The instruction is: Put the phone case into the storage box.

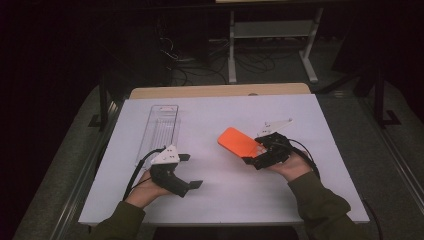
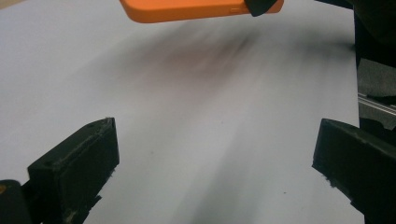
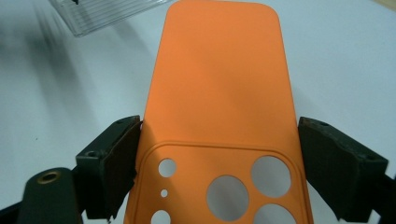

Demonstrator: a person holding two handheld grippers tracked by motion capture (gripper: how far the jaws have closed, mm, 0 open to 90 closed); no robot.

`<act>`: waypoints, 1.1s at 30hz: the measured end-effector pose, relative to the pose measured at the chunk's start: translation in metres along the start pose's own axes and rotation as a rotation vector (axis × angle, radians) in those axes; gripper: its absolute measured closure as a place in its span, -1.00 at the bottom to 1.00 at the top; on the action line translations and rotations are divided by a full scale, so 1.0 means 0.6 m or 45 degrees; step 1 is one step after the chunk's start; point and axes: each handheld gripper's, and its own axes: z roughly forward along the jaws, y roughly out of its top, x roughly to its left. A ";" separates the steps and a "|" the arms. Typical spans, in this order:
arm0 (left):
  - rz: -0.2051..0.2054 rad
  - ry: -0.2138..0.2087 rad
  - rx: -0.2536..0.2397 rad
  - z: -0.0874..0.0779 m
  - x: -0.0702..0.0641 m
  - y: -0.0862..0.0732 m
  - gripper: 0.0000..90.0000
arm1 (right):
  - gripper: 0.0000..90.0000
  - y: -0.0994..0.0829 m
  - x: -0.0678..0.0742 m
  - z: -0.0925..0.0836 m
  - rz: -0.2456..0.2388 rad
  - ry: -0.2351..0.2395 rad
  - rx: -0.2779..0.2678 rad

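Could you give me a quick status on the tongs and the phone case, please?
Right tongs shut on orange phone case, lifted off table. Left tongs open, empty. Clear tray off to the side.

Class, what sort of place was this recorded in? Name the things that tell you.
Probably a dim lab or workshop: a white-topped table, loose cables on the floor and a metal-framed bench behind it.

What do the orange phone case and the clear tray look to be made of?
Orange phone case: looks like soft silicone or matte plastic; even, dull surface with no glare and cleanly cut camera holes. Clear tray: probably rigid transparent plastic; the table shows through it, with ribbed lines and bright edges.
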 end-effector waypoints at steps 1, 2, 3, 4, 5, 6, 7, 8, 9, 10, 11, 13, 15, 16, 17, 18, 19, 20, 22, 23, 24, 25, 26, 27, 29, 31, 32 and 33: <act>0.002 0.000 0.000 0.000 0.000 0.000 -1.00 | -0.67 -0.001 0.000 -0.003 0.006 0.008 -0.006; 0.001 -0.001 0.000 0.000 0.000 0.000 -1.00 | -0.67 -0.002 -0.002 -0.005 -0.006 0.006 -0.008; -0.010 -0.001 -0.010 0.001 -0.001 0.000 -1.00 | -0.67 -0.004 -0.003 -0.008 -0.013 0.008 -0.008; -0.009 0.000 -0.009 0.001 -0.001 0.000 -1.00 | -0.67 -0.005 -0.004 -0.010 -0.017 0.012 -0.010; -0.006 0.001 -0.007 0.001 -0.001 0.000 -1.00 | -0.67 -0.007 -0.005 -0.012 -0.023 0.015 -0.013; -0.007 0.001 -0.006 0.001 -0.001 0.000 -1.00 | -0.67 -0.008 -0.006 -0.014 -0.031 0.018 -0.013; -0.007 0.001 -0.006 0.002 -0.001 0.000 -1.00 | -0.67 -0.010 -0.006 -0.015 -0.032 0.025 -0.017; -0.006 0.001 -0.006 0.002 -0.001 0.000 -1.00 | -0.67 -0.011 -0.008 -0.017 -0.048 0.025 -0.018; -0.006 0.001 -0.006 0.002 -0.001 0.000 -1.00 | -0.67 -0.012 -0.008 -0.019 -0.045 0.036 -0.014; -0.007 0.001 -0.006 0.002 -0.001 0.000 -1.00 | -0.67 -0.014 -0.008 -0.020 -0.053 0.043 -0.018; -0.005 0.002 -0.005 0.002 -0.001 0.000 -1.00 | -0.67 -0.015 -0.009 -0.022 -0.056 0.050 -0.020; -0.004 0.001 -0.003 0.002 -0.002 0.001 -1.00 | -0.67 -0.017 -0.009 -0.025 -0.066 0.069 -0.023; -0.004 -0.002 0.003 0.002 -0.001 0.001 -1.00 | -0.67 -0.018 -0.009 -0.027 -0.075 0.076 -0.023; -0.001 -0.003 0.004 0.002 -0.001 0.001 -1.00 | -0.67 -0.019 -0.009 -0.028 -0.081 0.084 -0.024; 0.003 -0.004 0.006 0.002 0.000 0.002 -1.00 | -0.67 -0.019 -0.009 -0.028 -0.085 0.093 -0.025; 0.005 -0.004 0.005 0.002 0.000 0.002 -1.00 | -0.67 -0.019 -0.009 -0.028 -0.089 0.097 -0.022; 0.005 -0.004 0.004 0.001 0.000 0.002 -1.00 | -0.67 -0.019 -0.009 -0.029 -0.096 0.101 -0.020; 0.007 -0.002 0.003 0.001 0.000 0.002 -1.00 | -0.67 -0.018 -0.009 -0.029 -0.105 0.106 -0.023; 0.011 0.004 0.005 -0.001 0.001 0.004 -1.00 | -0.67 -0.019 -0.011 -0.030 -0.107 0.120 -0.026; 0.008 0.007 0.007 -0.003 0.001 0.005 -1.00 | -0.67 -0.019 -0.012 -0.030 -0.108 0.126 -0.025; 0.008 0.013 0.002 -0.004 0.002 0.006 -1.00 | -0.67 -0.020 -0.011 -0.030 -0.099 0.135 -0.016; 0.009 0.012 0.010 -0.007 0.003 0.007 -1.00 | -0.67 -0.020 -0.011 -0.030 -0.102 0.142 -0.013; 0.014 0.013 0.003 -0.008 0.004 0.009 -1.00 | -0.67 -0.020 -0.011 -0.029 -0.107 0.146 -0.010; 0.017 0.010 0.011 -0.010 0.003 0.011 -1.00 | -0.67 -0.020 -0.010 -0.030 -0.111 0.151 -0.003; 0.038 0.010 0.020 -0.012 0.005 0.017 -1.00 | -0.67 -0.020 -0.009 -0.029 -0.127 0.157 -0.001; 0.043 0.005 0.017 -0.013 0.006 0.022 -1.00 | -0.67 -0.021 -0.009 -0.029 -0.127 0.164 0.002; 0.045 0.003 0.022 -0.014 0.006 0.025 -1.00 | -0.67 -0.021 -0.009 -0.030 -0.126 0.169 0.003; 0.060 0.004 0.029 -0.015 0.009 0.028 -1.00 | -0.67 -0.021 -0.009 -0.031 -0.129 0.176 0.002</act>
